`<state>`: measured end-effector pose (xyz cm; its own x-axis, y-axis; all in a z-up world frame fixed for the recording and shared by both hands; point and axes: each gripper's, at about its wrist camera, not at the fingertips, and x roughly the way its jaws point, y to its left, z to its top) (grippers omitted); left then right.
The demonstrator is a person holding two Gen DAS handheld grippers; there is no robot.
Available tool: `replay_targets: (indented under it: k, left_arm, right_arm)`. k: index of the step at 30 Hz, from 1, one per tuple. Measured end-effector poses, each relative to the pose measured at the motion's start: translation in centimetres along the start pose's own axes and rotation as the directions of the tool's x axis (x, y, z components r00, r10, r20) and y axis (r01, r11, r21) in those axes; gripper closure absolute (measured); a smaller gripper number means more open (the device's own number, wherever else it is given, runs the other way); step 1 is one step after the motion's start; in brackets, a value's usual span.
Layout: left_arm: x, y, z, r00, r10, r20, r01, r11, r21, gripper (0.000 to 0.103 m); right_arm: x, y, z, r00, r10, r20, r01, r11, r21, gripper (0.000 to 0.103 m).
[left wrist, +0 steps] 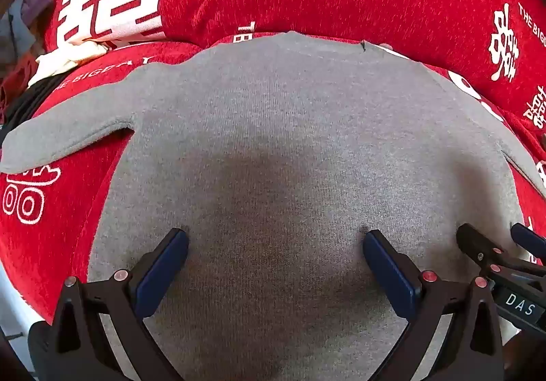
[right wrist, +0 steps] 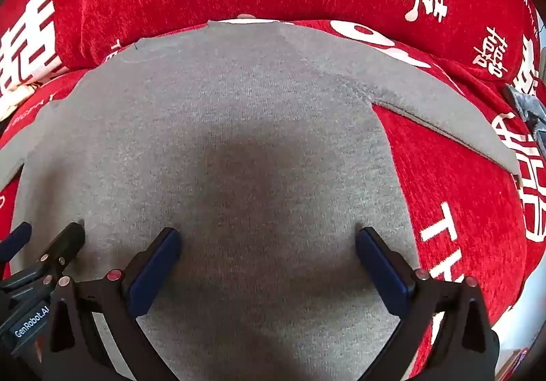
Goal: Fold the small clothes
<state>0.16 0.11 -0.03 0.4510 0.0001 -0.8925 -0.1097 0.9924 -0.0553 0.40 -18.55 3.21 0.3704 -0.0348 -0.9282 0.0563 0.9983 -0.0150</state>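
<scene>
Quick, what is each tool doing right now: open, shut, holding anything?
Left tool: open, holding nothing, over the grey sweater.
Right tool: open, holding nothing, over the same sweater.

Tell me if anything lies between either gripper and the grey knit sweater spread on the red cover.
Nothing visible does. The left gripper and right gripper both stand open directly over the grey knit sweater, side by side near its lower body. Its top surface shows bare. The cream and dark clothes lie off to the left, clear of it.
</scene>
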Motion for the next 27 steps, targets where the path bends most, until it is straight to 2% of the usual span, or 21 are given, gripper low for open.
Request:
replay_targets:
  k: [8,11,21,27]
  left_arm:
    - [-1.1,0.7,0.7,0.999,0.006,0.051,-0.006,1.000,0.001,0.000]
    - [-1.4,-0.8,-0.1,0.997,0.033,0.071,-0.033,0.999,-0.001,0.000]
    - [-2.4,-0.6,-1.6,0.999,0.029,0.022,-0.029,1.000,-0.005,0.000]
    - [-2.7,-0.4,-2.8,1.000,0.018,0.023,-0.018,1.000,-0.001,0.000]
  right_arm:
    - [-0.3,0.2,-0.2,0.999,-0.024,-0.021,0.024,1.000,-0.017,0.000]
    - [-0.5,0.1,-0.7,1.000,-0.024,-0.020,0.024,0.999,-0.022,0.000]
    - [-1.6,0.0,-2.7,1.000,-0.002,-0.008,0.002,0.998,-0.060,0.000]
    - [-2.2,0.2,-3.9,0.999,0.023,0.038,-0.019,0.995,-0.095,0.000]
